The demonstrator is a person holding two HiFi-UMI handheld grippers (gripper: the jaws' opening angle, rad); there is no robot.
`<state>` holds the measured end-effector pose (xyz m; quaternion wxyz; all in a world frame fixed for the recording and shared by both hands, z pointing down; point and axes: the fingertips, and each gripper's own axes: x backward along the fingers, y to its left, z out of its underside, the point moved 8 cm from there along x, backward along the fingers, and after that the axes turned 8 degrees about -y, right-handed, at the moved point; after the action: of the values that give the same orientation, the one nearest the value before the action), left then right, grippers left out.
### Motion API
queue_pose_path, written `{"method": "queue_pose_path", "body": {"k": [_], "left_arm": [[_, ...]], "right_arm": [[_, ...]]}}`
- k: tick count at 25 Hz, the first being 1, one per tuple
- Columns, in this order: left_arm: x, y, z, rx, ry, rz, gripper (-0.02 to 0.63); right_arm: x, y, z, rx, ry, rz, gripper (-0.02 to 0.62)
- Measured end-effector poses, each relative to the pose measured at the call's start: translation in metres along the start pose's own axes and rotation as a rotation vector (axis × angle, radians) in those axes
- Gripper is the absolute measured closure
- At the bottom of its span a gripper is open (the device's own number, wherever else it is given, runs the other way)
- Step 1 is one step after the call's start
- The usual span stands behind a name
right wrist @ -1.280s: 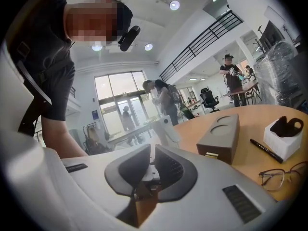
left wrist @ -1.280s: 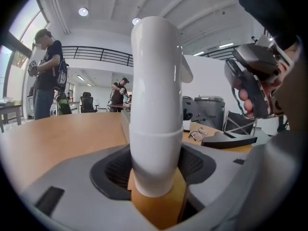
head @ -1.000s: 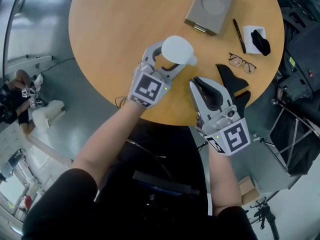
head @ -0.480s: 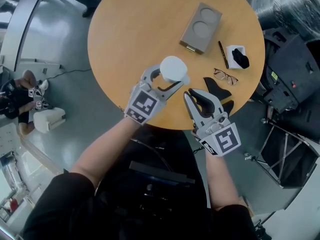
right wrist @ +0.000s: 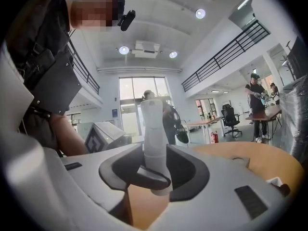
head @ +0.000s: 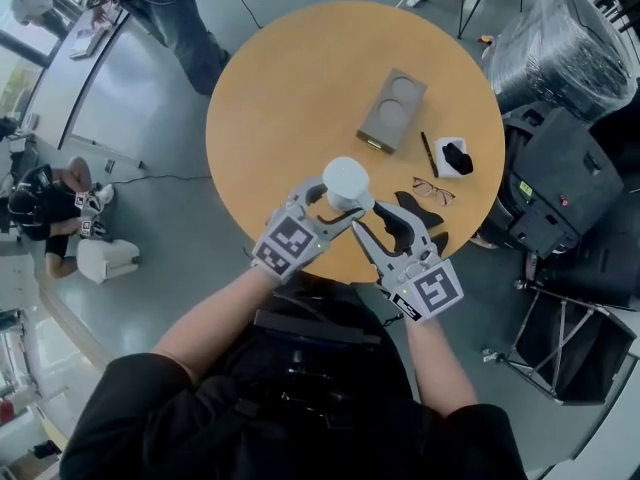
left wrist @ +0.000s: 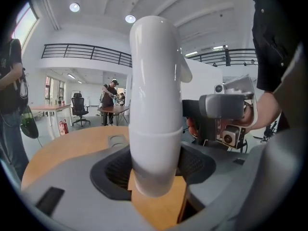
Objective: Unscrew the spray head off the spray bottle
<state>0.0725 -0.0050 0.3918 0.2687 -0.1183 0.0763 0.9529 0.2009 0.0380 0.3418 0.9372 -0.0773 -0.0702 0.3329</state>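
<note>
The white spray bottle (head: 346, 181) is held upright above the round wooden table (head: 290, 88). My left gripper (head: 335, 204) is shut on its body; in the left gripper view the bottle (left wrist: 154, 105) fills the gap between the pads of that gripper (left wrist: 154, 170). My right gripper (head: 383, 224) has come in from the right. Its jaws have just been opening. In the right gripper view the spray head (right wrist: 154, 124) stands between the jaws of this gripper (right wrist: 154, 172), which do not clamp it. The right gripper (left wrist: 226, 112) also shows beyond the bottle.
On the table lie a grey box with two round recesses (head: 392, 110), a black pen (head: 427, 153), a white case with a black item (head: 453, 155), glasses (head: 432, 192) and a black object (head: 425, 233) by the near edge. People stand at upper left; wrapped equipment (head: 560, 48) is at right.
Both grippers have risen with the bottle, so the table looks smaller and farther. The right gripper has closed in on the bottle and its jaws have spread apart around the spray head.
</note>
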Motion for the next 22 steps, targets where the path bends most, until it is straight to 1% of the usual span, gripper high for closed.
{"method": "queue_pose_path", "body": {"k": [2, 5, 7, 8, 9, 15, 19, 22], "left_arm": [[0.009, -0.005, -0.011, 0.008, 0.003, 0.009, 0.302], [0.018, -0.01, -0.023, -0.004, 0.017, 0.039, 0.302], [0.024, -0.01, -0.03, -0.013, 0.026, 0.06, 0.302], [0.027, -0.01, -0.032, -0.014, 0.031, 0.068, 0.302], [0.031, -0.009, -0.034, -0.013, 0.036, 0.073, 0.302], [0.063, 0.011, -0.046, -0.031, 0.045, 0.069, 0.302], [0.089, 0.023, -0.05, -0.046, 0.05, 0.061, 0.302], [0.106, 0.03, -0.051, -0.057, 0.033, 0.071, 0.302]], "right_arm": [[-0.004, 0.007, -0.01, -0.001, 0.002, -0.01, 0.437], [-0.014, 0.018, -0.023, 0.005, 0.005, -0.021, 0.407], [-0.026, 0.025, -0.032, 0.013, 0.005, -0.022, 0.37], [-0.033, 0.028, -0.037, 0.016, 0.007, -0.02, 0.33], [-0.04, 0.03, -0.043, 0.021, 0.009, -0.018, 0.311], [-0.093, 0.051, -0.063, 0.07, 0.001, -0.024, 0.311], [-0.119, 0.069, -0.068, 0.078, 0.008, -0.035, 0.356], [-0.131, 0.08, -0.07, 0.073, -0.002, -0.072, 0.357]]}}
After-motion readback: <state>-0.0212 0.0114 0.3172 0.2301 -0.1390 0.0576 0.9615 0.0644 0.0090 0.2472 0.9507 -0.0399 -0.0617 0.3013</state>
